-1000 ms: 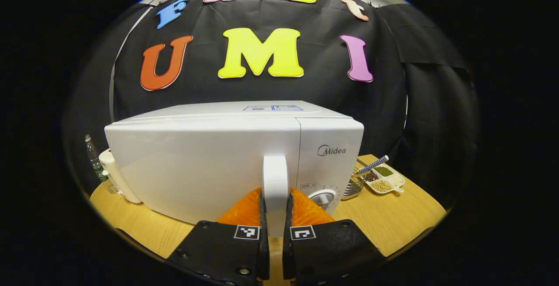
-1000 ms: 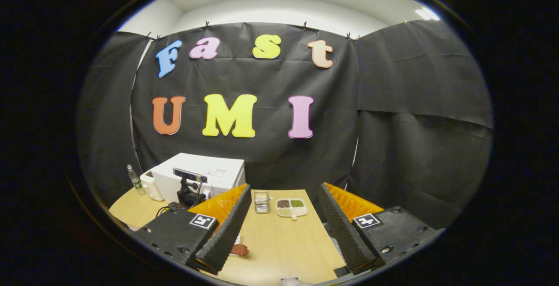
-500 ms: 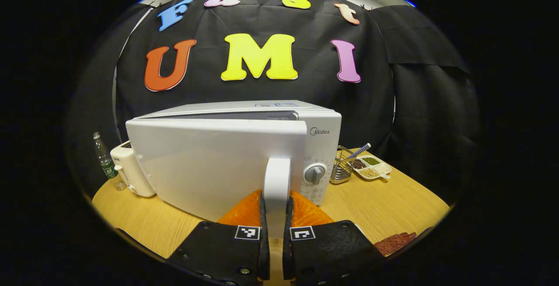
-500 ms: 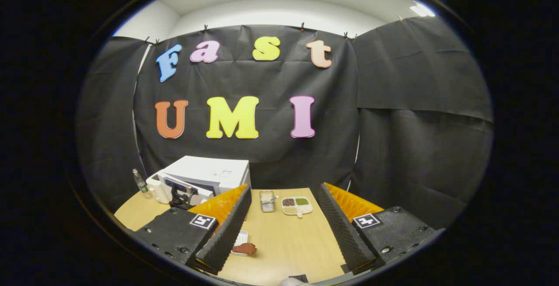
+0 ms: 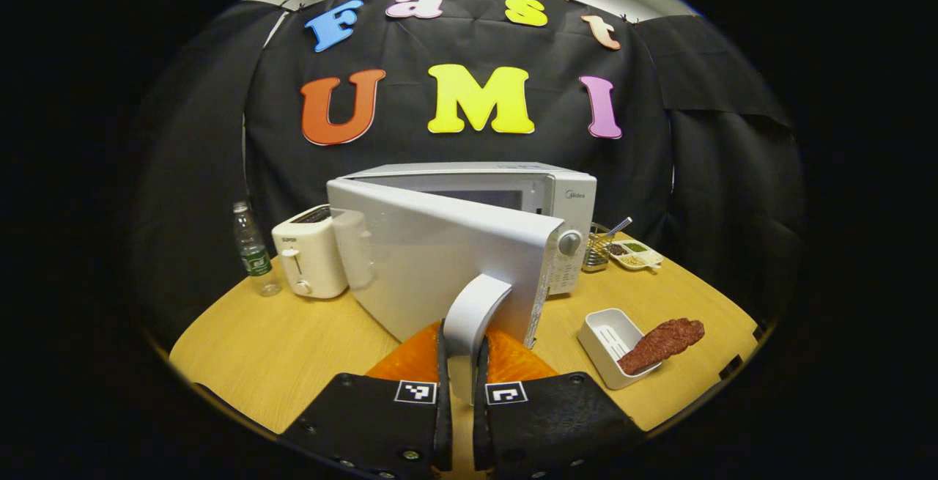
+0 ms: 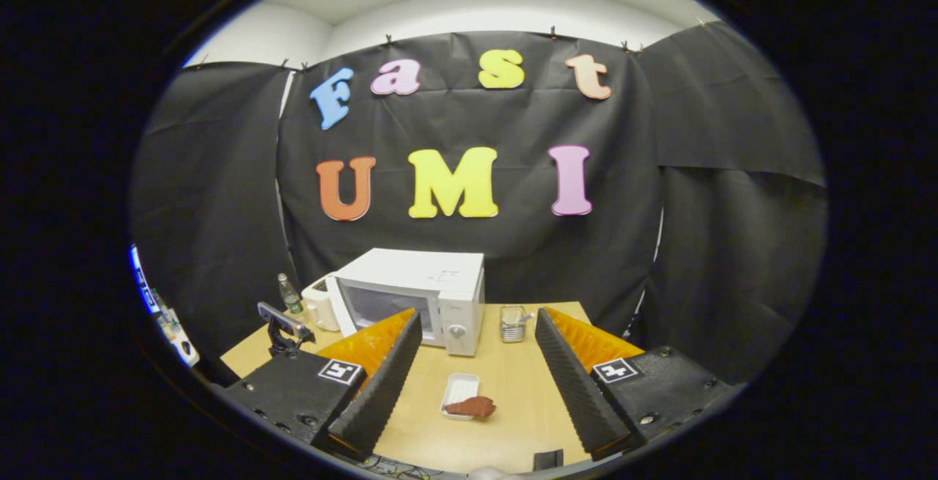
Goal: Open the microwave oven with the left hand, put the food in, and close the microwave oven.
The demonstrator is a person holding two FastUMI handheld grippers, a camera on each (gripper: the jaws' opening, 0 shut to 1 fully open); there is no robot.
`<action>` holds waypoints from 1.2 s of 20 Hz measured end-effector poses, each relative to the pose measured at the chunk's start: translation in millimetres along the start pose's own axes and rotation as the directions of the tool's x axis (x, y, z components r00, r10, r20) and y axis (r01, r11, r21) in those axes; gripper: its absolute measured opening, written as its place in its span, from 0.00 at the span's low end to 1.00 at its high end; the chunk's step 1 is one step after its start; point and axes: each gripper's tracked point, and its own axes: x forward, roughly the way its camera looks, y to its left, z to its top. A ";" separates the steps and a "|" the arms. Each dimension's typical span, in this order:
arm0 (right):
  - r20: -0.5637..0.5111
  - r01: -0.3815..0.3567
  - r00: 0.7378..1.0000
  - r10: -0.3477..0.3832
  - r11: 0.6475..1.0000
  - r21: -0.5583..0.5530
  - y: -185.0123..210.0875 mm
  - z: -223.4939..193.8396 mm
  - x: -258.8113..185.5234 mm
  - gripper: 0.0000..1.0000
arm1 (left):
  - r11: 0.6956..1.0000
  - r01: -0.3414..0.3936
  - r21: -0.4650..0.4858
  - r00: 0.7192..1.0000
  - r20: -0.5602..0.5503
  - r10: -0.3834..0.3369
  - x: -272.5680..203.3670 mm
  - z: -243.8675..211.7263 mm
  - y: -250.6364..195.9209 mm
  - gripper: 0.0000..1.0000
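— What has your left gripper [image 5: 459, 385] got?

— It is clenched on the white curved handle [image 5: 471, 309] of the white microwave oven [image 5: 513, 198]; both fingers press its sides. The white microwave door [image 5: 432, 260] stands swung partly open, with the dark cavity visible behind its top edge.

— And the food?

— The reddish-brown slab of meat [image 5: 662, 344] lies across the rim of a small white rectangular tray [image 5: 604, 333] on the light wooden worktop [image 5: 293, 348], to the right of the door and apart from it. In the right gripper view the same meat [image 6: 470, 407] sits on the worktop in front of the oven.

— Your right gripper [image 6: 476, 385]?

— Released, its fingers spread wide and holding nothing, above the worktop near the tray.

— Anything else around?

— A cream toaster [image 5: 308, 260] and a clear plastic bottle [image 5: 251, 256] stand left of the oven; a wire basket [image 5: 597, 253] and a divided white dish of beans [image 5: 634, 254] stand to its right.
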 end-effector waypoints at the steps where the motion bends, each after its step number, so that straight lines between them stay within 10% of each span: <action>1: -0.002 -0.024 1.000 0.024 1.000 0.003 11.3 -1.3 0.4 1.00 | 1.000 -0.024 0.002 1.000 0.001 0.024 -7.6 -1.8 12.3 0.10; 6: -0.010 -0.092 0.996 0.092 0.996 -0.003 41.6 -8.9 -4.0 1.00 | 0.983 -0.176 -0.053 0.984 -0.036 0.175 -38.1 -17.1 85.4 0.09; 12: -0.030 -0.111 0.993 0.111 0.994 0.001 51.8 -19.2 -9.4 0.99 | 0.986 -0.126 -0.108 0.991 -0.061 0.120 -51.4 -24.0 114.1 0.02; 14: -0.035 -0.113 0.993 0.113 0.994 -0.005 53.1 -23.4 -10.4 0.92 | 0.984 -0.126 -0.124 0.990 -0.074 0.118 -55.0 -26.2 123.1 0.19; 16: -0.042 -0.118 0.992 0.117 0.993 -0.016 56.5 -25.7 -10.1 0.99 | 0.982 -0.131 -0.137 0.989 -0.082 0.120 -59.1 -27.9 131.0 0.63; 22: -0.052 -0.154 0.987 0.152 0.988 -0.032 74.2 -30.1 -6.5 1.00 | 0.981 -0.179 -0.070 0.983 -0.051 0.175 -80.0 -25.8 158.6 0.72; 24: -0.051 -0.169 0.985 0.167 0.985 -0.035 82.8 -30.0 -3.3 0.92 | 0.979 -0.198 -0.056 0.980 -0.041 0.196 -89.2 -24.3 170.4 0.94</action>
